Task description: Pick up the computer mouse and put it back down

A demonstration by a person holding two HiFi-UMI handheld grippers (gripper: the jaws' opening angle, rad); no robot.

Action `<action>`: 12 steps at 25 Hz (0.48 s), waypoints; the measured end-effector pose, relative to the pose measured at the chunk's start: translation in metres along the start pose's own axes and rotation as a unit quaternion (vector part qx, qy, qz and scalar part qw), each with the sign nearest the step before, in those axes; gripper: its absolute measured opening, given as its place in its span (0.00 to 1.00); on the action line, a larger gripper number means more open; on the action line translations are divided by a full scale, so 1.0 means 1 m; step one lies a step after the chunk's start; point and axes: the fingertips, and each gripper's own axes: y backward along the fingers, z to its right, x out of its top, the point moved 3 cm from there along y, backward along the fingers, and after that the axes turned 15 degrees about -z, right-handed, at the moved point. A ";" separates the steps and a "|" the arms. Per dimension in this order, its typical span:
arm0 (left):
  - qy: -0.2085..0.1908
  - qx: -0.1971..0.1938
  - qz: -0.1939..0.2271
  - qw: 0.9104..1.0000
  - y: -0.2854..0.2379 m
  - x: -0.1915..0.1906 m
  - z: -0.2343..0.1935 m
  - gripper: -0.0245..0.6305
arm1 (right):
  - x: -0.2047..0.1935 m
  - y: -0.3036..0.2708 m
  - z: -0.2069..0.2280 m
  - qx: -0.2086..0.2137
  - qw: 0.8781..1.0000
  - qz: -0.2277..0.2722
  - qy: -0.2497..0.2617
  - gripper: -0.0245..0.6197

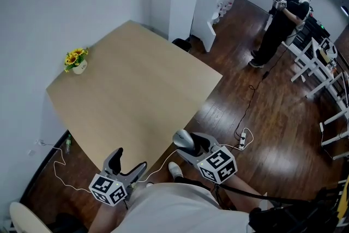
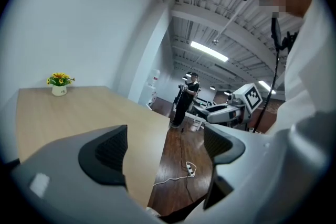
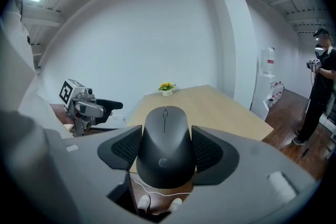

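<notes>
Bright, even indoor light falls from ceiling strip lamps (image 2: 209, 51), which blow out to white in the 2 gripper views. The pale surface (image 1: 131, 90) shows only soft shadows, and the dark wood floor (image 1: 272, 117) has a faint sheen. Both gripper views bulge like a fisheye, with black corners. The left gripper (image 2: 168, 141) looks soft up close.

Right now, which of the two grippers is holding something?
The right gripper: its jaws are shut on the mouse. The left gripper has its jaws apart with nothing between them.
</notes>
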 end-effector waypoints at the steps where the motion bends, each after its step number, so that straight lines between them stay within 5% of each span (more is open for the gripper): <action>1: 0.006 -0.001 0.008 1.000 0.002 0.002 0.000 0.69 | 0.001 0.000 0.000 0.000 1.000 0.000 0.001 0.50; 12: 0.015 0.039 0.001 0.999 0.007 -0.008 0.003 0.70 | 0.009 -0.017 0.017 0.017 1.000 -0.009 0.024 0.50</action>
